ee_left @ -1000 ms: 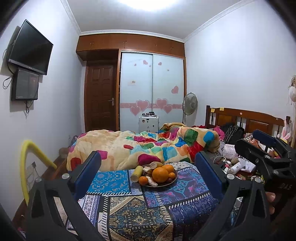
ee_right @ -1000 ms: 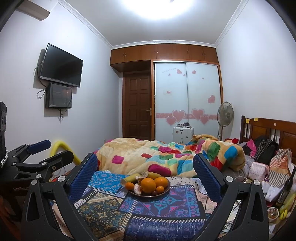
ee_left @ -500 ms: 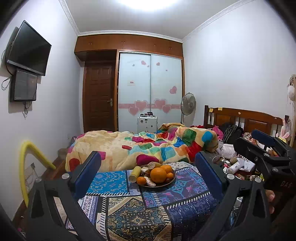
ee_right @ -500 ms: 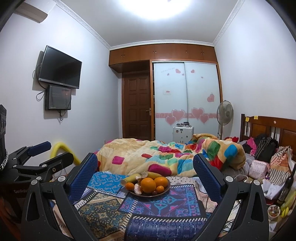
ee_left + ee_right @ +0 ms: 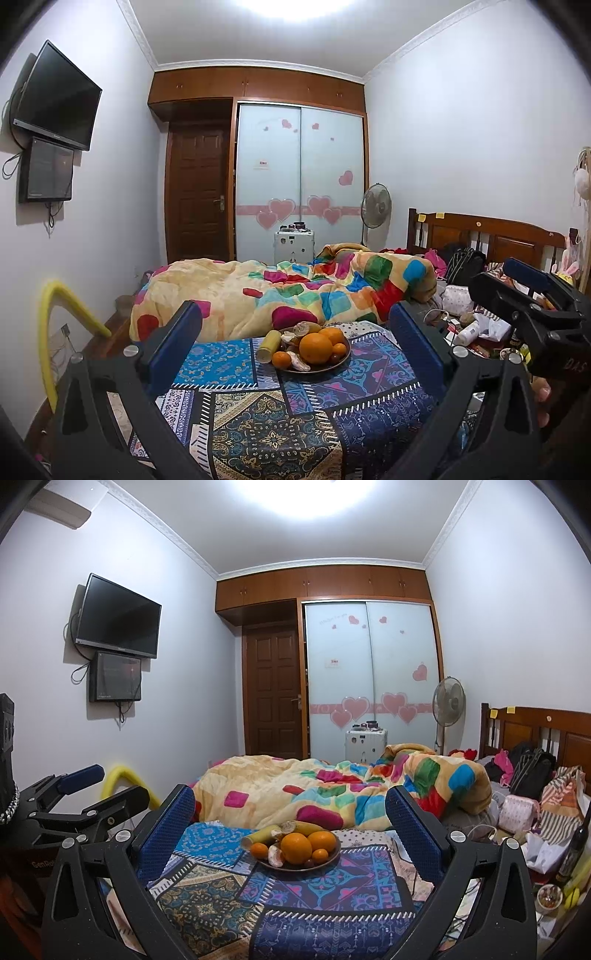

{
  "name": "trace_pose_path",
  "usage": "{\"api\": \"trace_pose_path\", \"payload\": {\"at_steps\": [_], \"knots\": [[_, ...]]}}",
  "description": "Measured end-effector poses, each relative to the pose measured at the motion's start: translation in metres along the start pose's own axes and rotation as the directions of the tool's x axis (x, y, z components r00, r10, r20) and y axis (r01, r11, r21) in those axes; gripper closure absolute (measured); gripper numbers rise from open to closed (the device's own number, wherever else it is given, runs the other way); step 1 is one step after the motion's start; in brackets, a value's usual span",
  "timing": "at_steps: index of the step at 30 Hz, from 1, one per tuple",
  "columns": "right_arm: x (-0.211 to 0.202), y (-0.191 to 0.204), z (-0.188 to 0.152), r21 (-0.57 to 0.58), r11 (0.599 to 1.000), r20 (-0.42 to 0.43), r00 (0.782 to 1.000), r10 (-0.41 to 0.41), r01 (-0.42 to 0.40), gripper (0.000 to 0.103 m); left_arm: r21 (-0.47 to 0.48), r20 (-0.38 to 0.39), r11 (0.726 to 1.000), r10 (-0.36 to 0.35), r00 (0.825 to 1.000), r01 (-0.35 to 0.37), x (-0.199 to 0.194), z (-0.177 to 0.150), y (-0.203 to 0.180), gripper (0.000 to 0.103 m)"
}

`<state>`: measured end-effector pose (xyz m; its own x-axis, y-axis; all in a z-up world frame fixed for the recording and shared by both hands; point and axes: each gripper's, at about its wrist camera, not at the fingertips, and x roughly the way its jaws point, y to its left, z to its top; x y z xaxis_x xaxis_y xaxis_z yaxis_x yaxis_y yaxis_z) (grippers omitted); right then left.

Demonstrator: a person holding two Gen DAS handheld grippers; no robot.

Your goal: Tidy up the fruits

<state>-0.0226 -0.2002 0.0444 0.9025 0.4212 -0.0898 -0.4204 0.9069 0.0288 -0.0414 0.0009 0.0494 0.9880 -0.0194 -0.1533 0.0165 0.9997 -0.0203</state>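
Both grippers hang level above the patterned table (image 5: 258, 435), left gripper (image 5: 295, 350) and right gripper (image 5: 290, 834) with jaws wide apart, empty. The fruit plate (image 5: 332, 853) sits at twelve o'clock ahead.

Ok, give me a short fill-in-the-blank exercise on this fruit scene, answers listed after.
1. The fruit plate sits on a patterned ____.
2. Both the left gripper and the right gripper are ____ and hold nothing.
3. The biggest fruit on the plate is an ____.
4. On the wall above the small screen hangs a ____.

Answers: cloth; open; orange; television
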Motion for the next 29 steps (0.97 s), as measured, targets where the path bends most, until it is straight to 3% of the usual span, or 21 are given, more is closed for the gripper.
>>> {"api": "trace_pose_path", "payload": {"at_steps": [29], "knots": [[0.010, -0.001, -0.004, 0.016, 1.000, -0.019, 1.000, -0.002, 0.002, 0.000, -0.035, -0.034, 0.999, -0.030, 0.999, 0.029, 0.013, -0.007, 0.006, 0.000]]}}
